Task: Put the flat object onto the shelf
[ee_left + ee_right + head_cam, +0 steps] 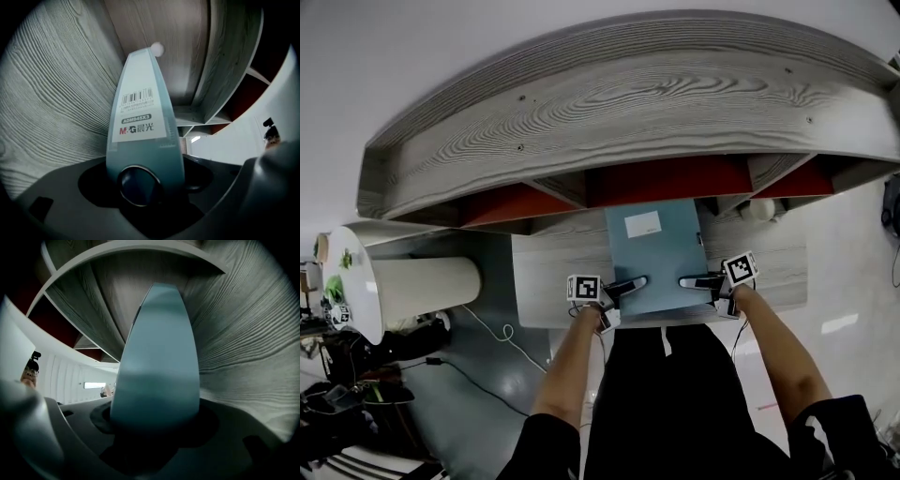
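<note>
A flat teal file box (652, 253) lies on the grey wood ledge (553, 272) below the shelf (628, 103), its far end at the middle compartment's red-backed mouth (666, 178). My left gripper (628, 284) holds its near left edge, and my right gripper (696, 281) holds its near right edge. In the left gripper view the box's labelled spine (140, 122), with a round finger hole, stands between the jaws of the left gripper (140, 190). The right gripper view has the plain side of the box (157, 366) filling the gap of the right gripper (154, 427). Both are shut on it.
Dividers split the shelf into compartments with red backs. A small white object (759, 208) sits on the ledge at the right. At the left stands a white round table (356, 281) on a thick column (427, 286). Cables (487, 337) run over the floor.
</note>
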Demonstrator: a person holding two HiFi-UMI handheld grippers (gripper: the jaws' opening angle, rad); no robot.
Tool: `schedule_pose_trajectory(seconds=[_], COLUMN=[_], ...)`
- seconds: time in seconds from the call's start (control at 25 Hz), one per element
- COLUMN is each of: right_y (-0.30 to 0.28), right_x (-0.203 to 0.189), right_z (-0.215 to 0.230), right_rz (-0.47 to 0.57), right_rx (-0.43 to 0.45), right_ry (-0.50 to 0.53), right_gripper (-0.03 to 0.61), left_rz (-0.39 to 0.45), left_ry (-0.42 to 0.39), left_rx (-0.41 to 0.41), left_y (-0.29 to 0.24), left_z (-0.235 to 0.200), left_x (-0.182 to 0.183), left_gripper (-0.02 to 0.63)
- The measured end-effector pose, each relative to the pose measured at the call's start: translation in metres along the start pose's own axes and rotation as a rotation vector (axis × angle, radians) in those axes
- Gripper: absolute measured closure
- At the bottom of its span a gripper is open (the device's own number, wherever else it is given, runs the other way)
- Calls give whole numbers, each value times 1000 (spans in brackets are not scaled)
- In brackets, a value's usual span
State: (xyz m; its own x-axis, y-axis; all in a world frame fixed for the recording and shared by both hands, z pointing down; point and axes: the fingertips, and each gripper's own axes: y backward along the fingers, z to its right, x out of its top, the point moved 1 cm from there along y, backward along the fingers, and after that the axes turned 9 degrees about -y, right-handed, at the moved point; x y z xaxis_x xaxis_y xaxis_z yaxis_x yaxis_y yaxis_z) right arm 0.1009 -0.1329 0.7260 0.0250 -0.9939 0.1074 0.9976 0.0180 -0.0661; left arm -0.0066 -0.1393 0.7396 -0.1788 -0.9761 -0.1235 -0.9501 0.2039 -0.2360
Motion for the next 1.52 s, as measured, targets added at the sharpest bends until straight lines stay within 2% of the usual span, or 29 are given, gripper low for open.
schedule_pose_trajectory(seconds=[0.24, 0.48, 0.6, 0.76, 0.92, 1.12, 1.52], right_y=[-19, -31, -35, -41, -43, -46, -47], right_x=[12, 16, 17, 20, 21, 17, 23], right_z=[5, 17, 22, 25, 32, 34, 51], right_rz=[-10, -24, -37, -26, -32, -20, 40], right_rx=[5, -23, -39, -63, -84, -106, -231], right_ry=[-19, -51, -34, -62, -40, -113, -64], right_gripper=[290, 288, 287, 287, 282, 275, 218], left_rz=[7, 13, 17, 26, 24, 39, 46], left_ry=[23, 63, 77, 68, 63, 55, 12], left_rx=[13, 39, 53, 66, 91, 114, 188], left_y=[12, 24, 27, 32, 34, 38, 42], left_z=[-15, -25, -32, -37, -40, -44, -52], left_x=[10, 11, 9, 12, 12, 11, 16], left_gripper=[282, 281, 279, 276, 273, 268, 259])
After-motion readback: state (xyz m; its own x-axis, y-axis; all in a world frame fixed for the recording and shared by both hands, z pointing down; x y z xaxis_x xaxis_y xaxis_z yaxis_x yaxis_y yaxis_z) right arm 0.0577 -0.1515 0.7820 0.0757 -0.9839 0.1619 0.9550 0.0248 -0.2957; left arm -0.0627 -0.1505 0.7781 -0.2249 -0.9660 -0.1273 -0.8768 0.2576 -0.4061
